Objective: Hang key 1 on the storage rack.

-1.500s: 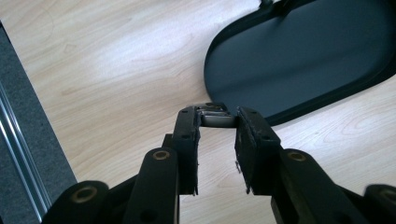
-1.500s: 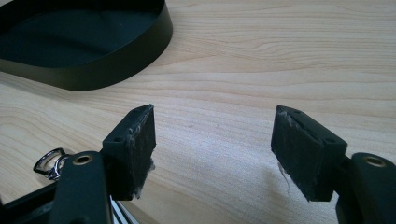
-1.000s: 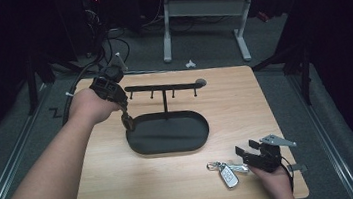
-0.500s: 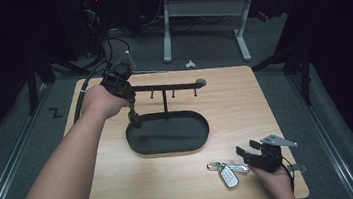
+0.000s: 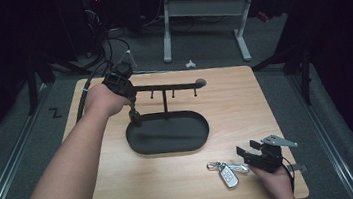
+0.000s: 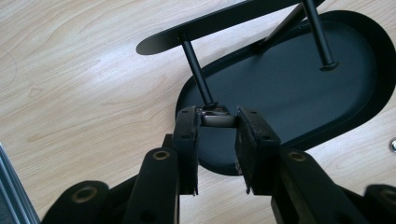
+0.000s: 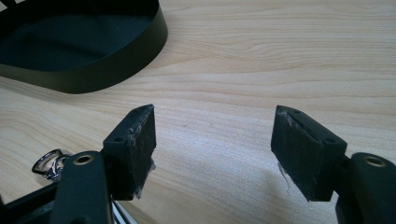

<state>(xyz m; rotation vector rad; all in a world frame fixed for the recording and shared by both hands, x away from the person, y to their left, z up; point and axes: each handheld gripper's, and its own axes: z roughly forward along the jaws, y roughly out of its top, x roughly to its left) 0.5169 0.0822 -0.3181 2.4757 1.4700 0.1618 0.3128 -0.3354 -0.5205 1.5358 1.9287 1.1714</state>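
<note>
Meanwhile the left gripper (image 6: 217, 122), having sunk toward the black oval metal tray (image 6: 355, 70), pinched a small silver key ring (image 6: 217, 119) just under the black rack's peg (image 6: 198, 73), ready for hanging.

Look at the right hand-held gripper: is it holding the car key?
No. The right hand-held gripper stands open over bare wood, and the car key lies on the table beside it.

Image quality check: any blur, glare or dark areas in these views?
High view: table evenly lit, surroundings nearly black. Left gripper view: sharp, a soft sheen on the tray. Right gripper view: near tongs slightly soft, wood grain crisp, no glare.
</note>
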